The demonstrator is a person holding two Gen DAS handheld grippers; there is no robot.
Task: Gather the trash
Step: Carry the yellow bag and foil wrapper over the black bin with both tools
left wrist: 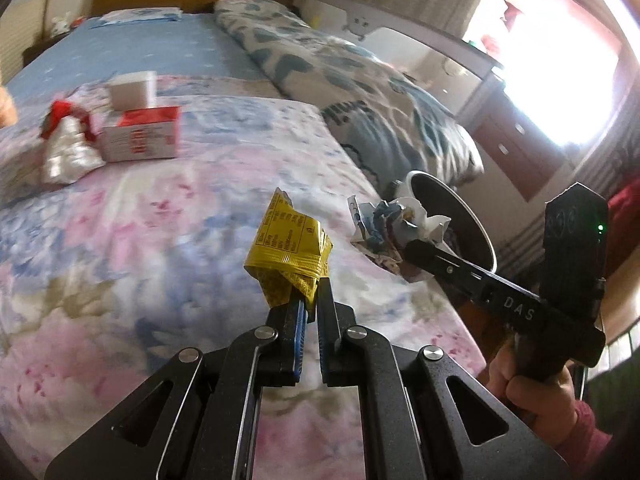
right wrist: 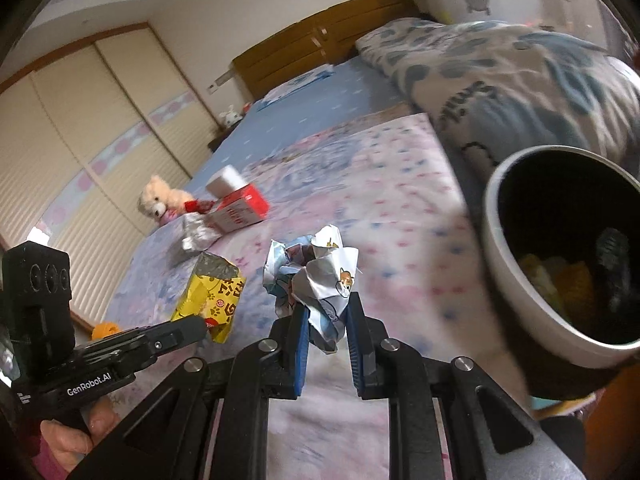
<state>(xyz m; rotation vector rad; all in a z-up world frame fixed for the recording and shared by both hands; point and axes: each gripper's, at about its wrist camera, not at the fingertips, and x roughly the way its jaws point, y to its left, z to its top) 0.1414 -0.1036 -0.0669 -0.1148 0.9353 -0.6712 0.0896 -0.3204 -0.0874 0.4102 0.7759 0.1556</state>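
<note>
I hold a crumpled yellow foil wrapper (left wrist: 290, 254) clamped in my left tool (left wrist: 310, 280) and a crumpled white printed paper ball (right wrist: 316, 280) clamped in my right tool (right wrist: 326, 312), both not yet in the round white-rimmed dark bin (right wrist: 496, 236) at 3 o'clock, while a red-and-white carton (left wrist: 140, 134) and a crumpled silver foil bag (left wrist: 66, 152) at 10 o'clock are left on the bed (left wrist: 160, 240).

Glossy yellow foil wrapper (left wrist: 290, 250), crumpled paper wad (right wrist: 320, 280)

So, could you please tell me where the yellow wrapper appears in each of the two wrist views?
Left wrist: yellow wrapper at centre, pinched in the left gripper.
Right wrist: yellow wrapper lower left, at the tip of the other gripper.
Shared landmark: the red-and-white box on the floral bedspread.
</note>
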